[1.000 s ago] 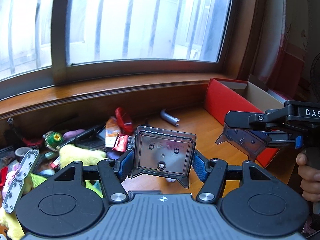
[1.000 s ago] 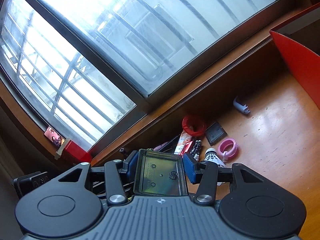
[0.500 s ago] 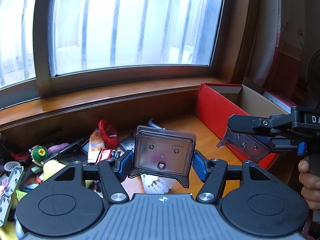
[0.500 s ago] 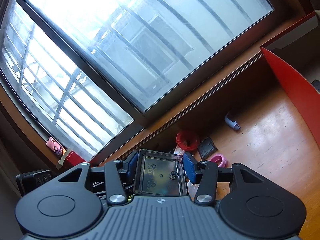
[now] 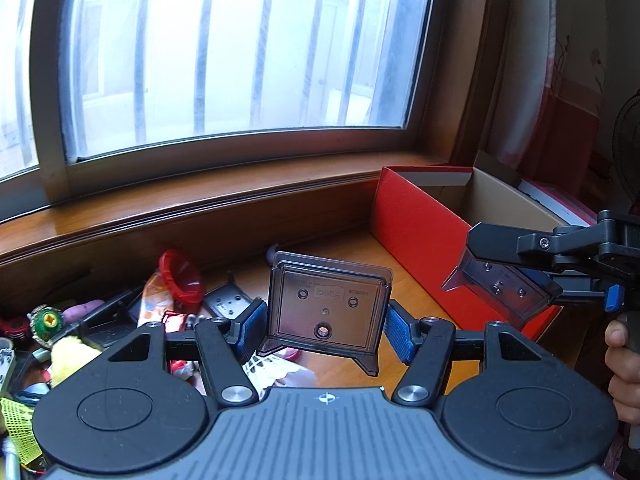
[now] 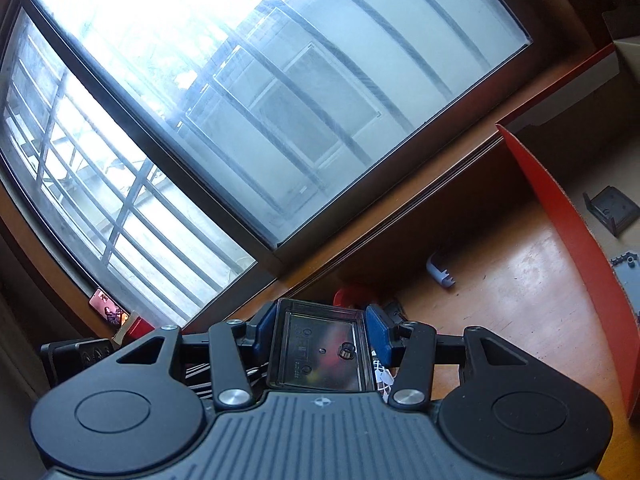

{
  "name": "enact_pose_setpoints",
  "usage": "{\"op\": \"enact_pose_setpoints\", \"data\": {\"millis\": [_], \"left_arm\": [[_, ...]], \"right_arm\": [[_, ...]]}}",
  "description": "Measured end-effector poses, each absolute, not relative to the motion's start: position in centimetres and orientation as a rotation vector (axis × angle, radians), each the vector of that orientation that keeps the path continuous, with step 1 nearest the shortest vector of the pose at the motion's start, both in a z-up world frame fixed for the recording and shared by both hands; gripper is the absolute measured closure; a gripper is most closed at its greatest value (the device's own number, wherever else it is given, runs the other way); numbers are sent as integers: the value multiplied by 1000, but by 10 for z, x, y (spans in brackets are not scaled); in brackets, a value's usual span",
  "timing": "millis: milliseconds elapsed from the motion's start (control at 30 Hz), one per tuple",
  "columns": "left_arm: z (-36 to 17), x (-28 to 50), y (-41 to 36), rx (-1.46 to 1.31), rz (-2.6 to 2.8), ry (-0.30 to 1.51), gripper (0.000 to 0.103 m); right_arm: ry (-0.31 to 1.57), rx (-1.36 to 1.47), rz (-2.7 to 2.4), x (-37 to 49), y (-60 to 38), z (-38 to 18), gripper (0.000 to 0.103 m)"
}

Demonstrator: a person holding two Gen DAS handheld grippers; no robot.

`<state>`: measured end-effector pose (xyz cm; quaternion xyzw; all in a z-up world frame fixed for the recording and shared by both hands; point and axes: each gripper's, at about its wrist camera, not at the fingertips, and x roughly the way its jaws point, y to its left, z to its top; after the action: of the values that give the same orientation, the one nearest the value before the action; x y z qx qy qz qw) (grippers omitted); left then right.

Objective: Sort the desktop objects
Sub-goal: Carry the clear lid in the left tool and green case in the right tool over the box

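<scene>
Smoked clear plastic tray pinched between the left gripper pads, above the wooden desk; a second tray clamped in the right gripper. Bare desk lies beside the red box wall. Since the earlier frames, both grippers have drifted toward the box, clutter sliding left

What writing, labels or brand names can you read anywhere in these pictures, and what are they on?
No text reads for certain.
Smoky plastic plate in the left gripper: embossed marks, too blurred.
Smoky plastic plate in the right gripper: embossed marks, too dark.
Snack packet: print too blurred.
</scene>
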<state>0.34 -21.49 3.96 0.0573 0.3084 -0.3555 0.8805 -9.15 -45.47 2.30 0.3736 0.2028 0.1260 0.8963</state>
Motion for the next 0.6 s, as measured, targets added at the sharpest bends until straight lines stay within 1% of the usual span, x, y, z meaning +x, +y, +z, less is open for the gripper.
{"op": "enact_pose_setpoints", "data": {"millis": [367,600], "left_arm": [[36,1,-245,141,-755,627,41],[10,-3,-259,211,-775,708,37]], "right_arm": [[405,774,259,-92,-484,20,52],[401,781,261,-93,-500,17,52]]}}
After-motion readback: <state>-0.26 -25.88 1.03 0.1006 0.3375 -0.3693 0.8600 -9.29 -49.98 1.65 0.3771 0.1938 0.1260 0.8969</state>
